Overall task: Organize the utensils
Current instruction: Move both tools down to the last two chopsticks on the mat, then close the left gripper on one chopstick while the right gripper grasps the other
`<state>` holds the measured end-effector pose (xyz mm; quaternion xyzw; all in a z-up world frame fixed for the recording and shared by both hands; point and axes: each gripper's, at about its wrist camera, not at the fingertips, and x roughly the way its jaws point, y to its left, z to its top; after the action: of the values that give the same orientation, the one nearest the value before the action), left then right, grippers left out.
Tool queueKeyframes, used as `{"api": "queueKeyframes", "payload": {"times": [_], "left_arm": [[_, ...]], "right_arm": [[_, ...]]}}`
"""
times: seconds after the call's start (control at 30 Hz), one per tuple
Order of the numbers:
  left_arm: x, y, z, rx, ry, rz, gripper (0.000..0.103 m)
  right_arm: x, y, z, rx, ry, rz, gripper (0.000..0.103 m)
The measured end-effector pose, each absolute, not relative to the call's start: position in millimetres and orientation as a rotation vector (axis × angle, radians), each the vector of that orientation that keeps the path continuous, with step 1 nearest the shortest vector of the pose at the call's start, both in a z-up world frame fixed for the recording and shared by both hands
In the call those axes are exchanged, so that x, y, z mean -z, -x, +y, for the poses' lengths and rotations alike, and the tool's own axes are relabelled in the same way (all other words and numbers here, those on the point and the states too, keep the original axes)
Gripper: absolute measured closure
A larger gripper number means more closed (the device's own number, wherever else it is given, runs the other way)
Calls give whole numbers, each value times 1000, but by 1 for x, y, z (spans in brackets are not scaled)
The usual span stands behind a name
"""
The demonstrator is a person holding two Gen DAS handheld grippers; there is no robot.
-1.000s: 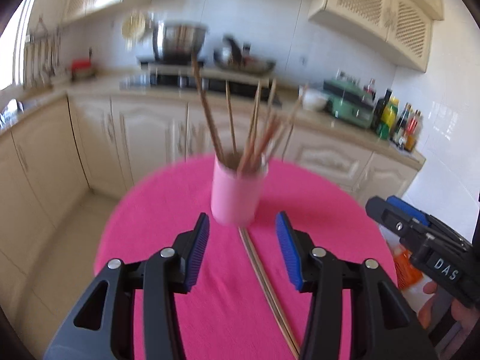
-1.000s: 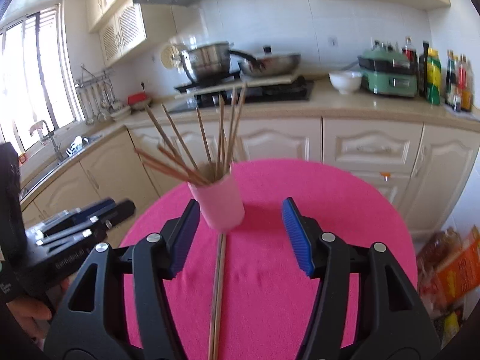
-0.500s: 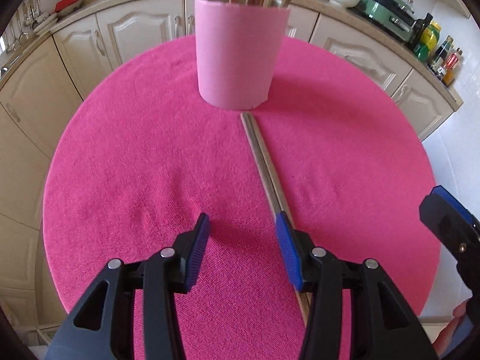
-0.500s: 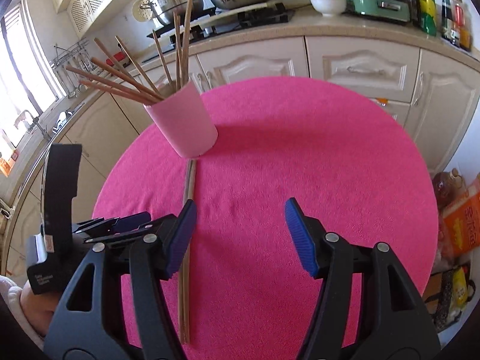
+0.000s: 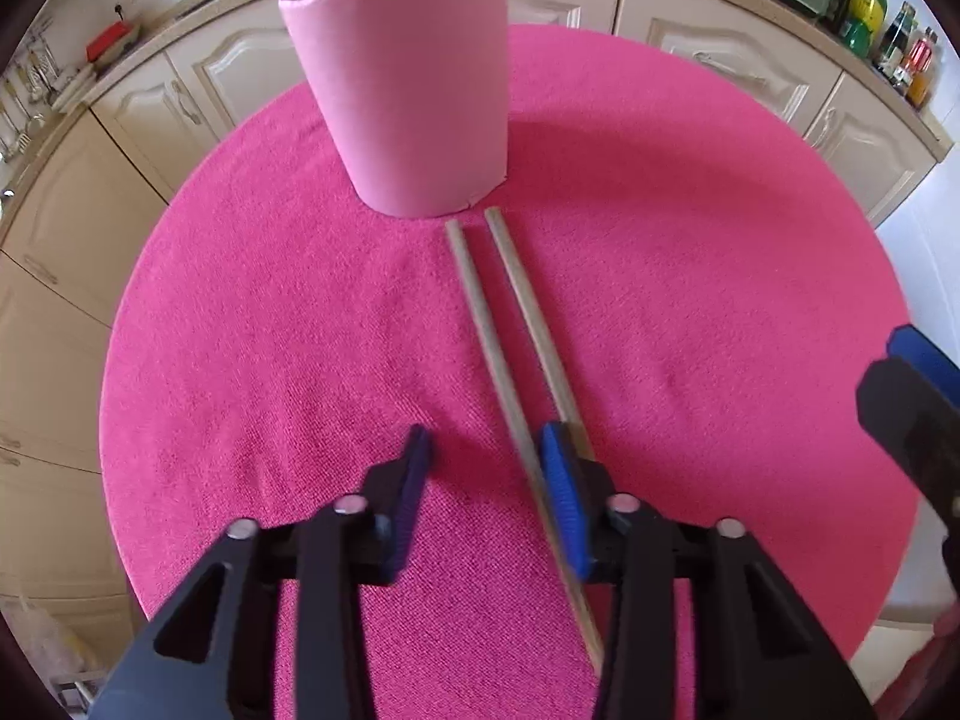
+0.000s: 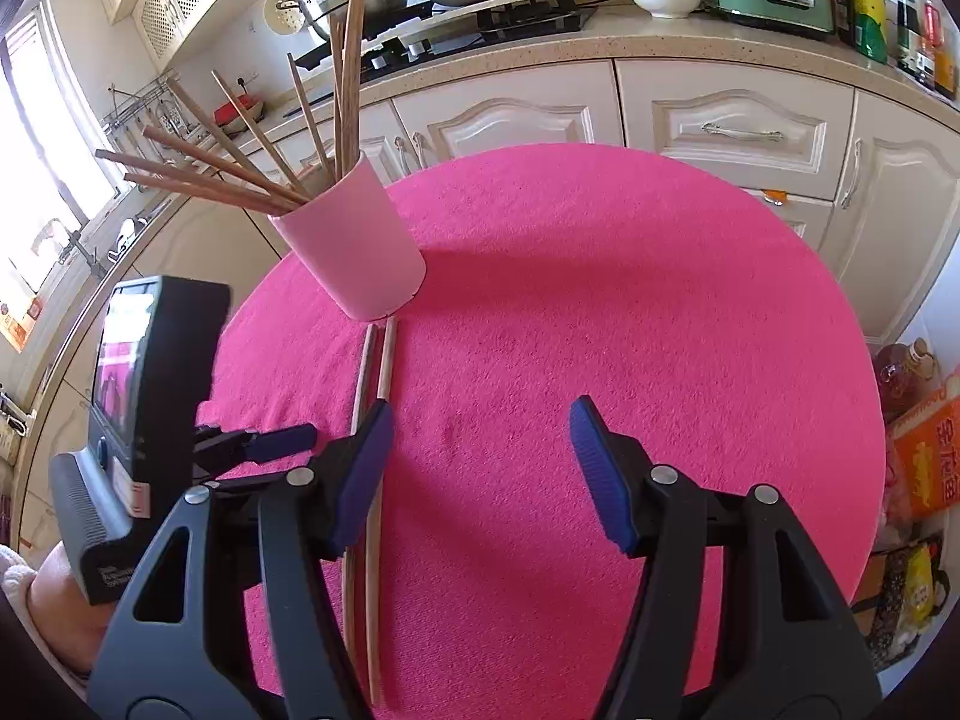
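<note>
Two loose wooden chopsticks [image 5: 480, 312] lie side by side on the round pink table [image 5: 690, 300], their far tips just short of a pink cup [image 5: 420, 108] holding several more chopsticks. My left gripper [image 5: 485, 441] points steeply down over their near half with its jaws closing. One chopstick lies between them against the right pad [image 5: 558, 480], untouched by the left pad; the other runs under the right finger. My right gripper [image 6: 480, 414] hovers open and holds nothing, the loose chopsticks [image 6: 387, 372] passing under its left finger. The cup [image 6: 354, 252] stands beyond.
A hand [image 6: 60, 588] holds the left gripper's body [image 6: 150, 408] at the lower left of the right wrist view. Cream cabinets [image 6: 720, 120] and a counter with a stove, pans and bottles ring the table. Bags [image 6: 924, 456] sit on the floor to the right.
My left gripper has tipped down and sunk toward the table over the loose chopsticks, and its jaws have narrowed. The two chopsticks now lie slightly apart. My right gripper has also dipped lower.
</note>
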<state>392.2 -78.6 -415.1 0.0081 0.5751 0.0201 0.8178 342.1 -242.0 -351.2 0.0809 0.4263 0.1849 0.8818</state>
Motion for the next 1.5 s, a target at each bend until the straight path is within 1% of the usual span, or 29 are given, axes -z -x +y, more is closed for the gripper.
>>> {"api": "queueKeyframes", "payload": {"times": [0.03, 0.07, 0.13, 0.23, 0.33, 0.43, 0.57, 0.6, 0.63, 0.67, 0.7, 0.77, 0.8, 0.83, 0.87, 0.93, 1.0, 1.1, 1.3, 1.5], "left_arm": [[414, -392, -75, -28, -10, 1230, 78], [414, -390, -73, -22, 1, 1234, 88], [412, -388, -60, -12, 58, 1253, 93], [412, -385, -38, 14, 175, 1269, 97], [412, -381, -25, 28, 257, 1271, 97], [411, -375, -14, 21, 277, 1269, 97], [402, -364, 8, 0, 327, 1230, 97], [401, -364, 13, -7, 328, 1226, 97], [400, -363, 17, -16, 327, 1218, 97], [397, -361, 23, -22, 335, 1203, 97], [395, -360, 28, -24, 346, 1195, 97], [391, -358, 36, -30, 361, 1177, 97], [389, -358, 38, -31, 364, 1168, 97], [387, -357, 41, -30, 366, 1157, 97], [385, -357, 42, -30, 368, 1150, 97], [380, -357, 47, -23, 378, 1127, 97], [378, -358, 48, -16, 386, 1113, 97], [375, -366, 48, -10, 385, 1099, 97], [366, -362, 46, 13, 376, 1073, 97], [349, -354, 47, 44, 354, 998, 97]], "right_arm": [[351, -344, -242, -388, -167, 891, 42], [351, -345, -241, -390, -164, 894, 42], [352, -349, -238, -396, -156, 906, 42], [354, -355, -228, -411, -134, 937, 42], [357, -362, -211, -428, -102, 982, 42], [362, -368, -189, -431, -45, 1040, 42], [371, -375, -163, -453, 20, 1115, 43], [373, -377, -156, -458, 34, 1132, 45], [375, -378, -150, -464, 45, 1151, 48], [376, -380, -145, -475, 54, 1169, 57], [380, -382, -138, -477, 73, 1197, 63], [384, -384, -128, -477, 108, 1231, 70], [386, -384, -122, -469, 137, 1243, 70], [386, -384, -119, -465, 153, 1249, 74], [387, -384, -115, -463, 164, 1257, 80], [391, -386, -109, -449, 181, 1282, 83], [393, -388, -107, -427, 195, 1297, 89], [399, -390, -106, -426, 187, 1321, 94], [399, -398, -120, -448, 111, 1352, 97], [372, -393, -153, -447, -11, 1275, 97]]}}
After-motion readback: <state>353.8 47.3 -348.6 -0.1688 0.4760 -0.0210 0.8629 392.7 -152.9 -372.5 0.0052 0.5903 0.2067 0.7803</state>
